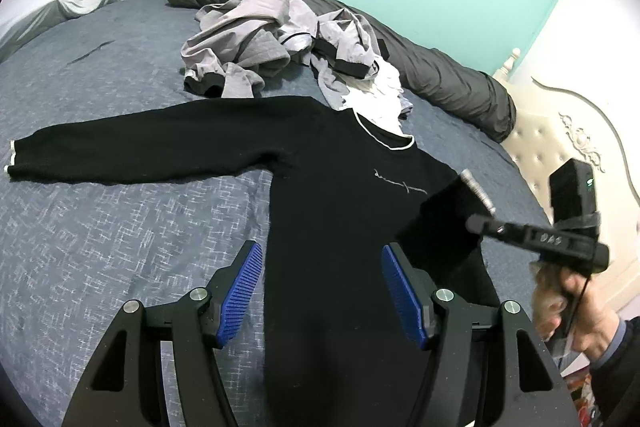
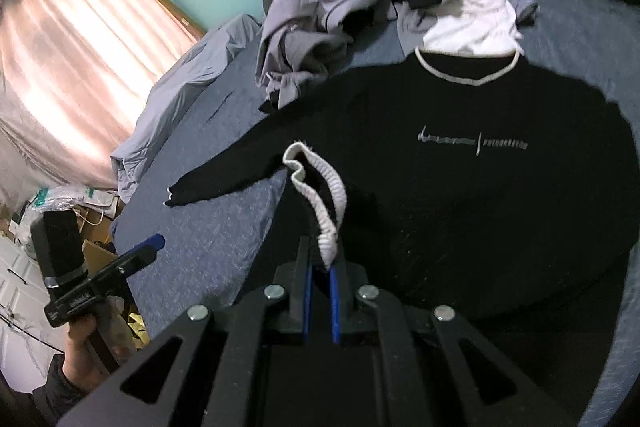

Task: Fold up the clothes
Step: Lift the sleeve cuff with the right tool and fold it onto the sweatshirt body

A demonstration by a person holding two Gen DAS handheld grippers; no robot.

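Black sweater (image 2: 460,195) is laid front-up on the bed (image 1: 100,247), collar towards the heaped grey clothes (image 1: 256,39) and the white garment (image 2: 476,15); one sleeve (image 1: 132,151) is stretched out flat across the bed, its long axis at right angles to the body; the other sleeve is lifted, its white ribbed cuff (image 2: 320,199) clamped in the right gripper (image 2: 320,267), jaws clenched on it; cuff is held over the sweater body below the chest lettering, so the fold line is judged to run along the body's long axis; left gripper (image 1: 322,291) is hovering above the hem end, jaws released and wide, nothing between them; flat sleeve lies on the left gripper's side and is nearer to it; that sleeve is probably to be folded inward next, across the body
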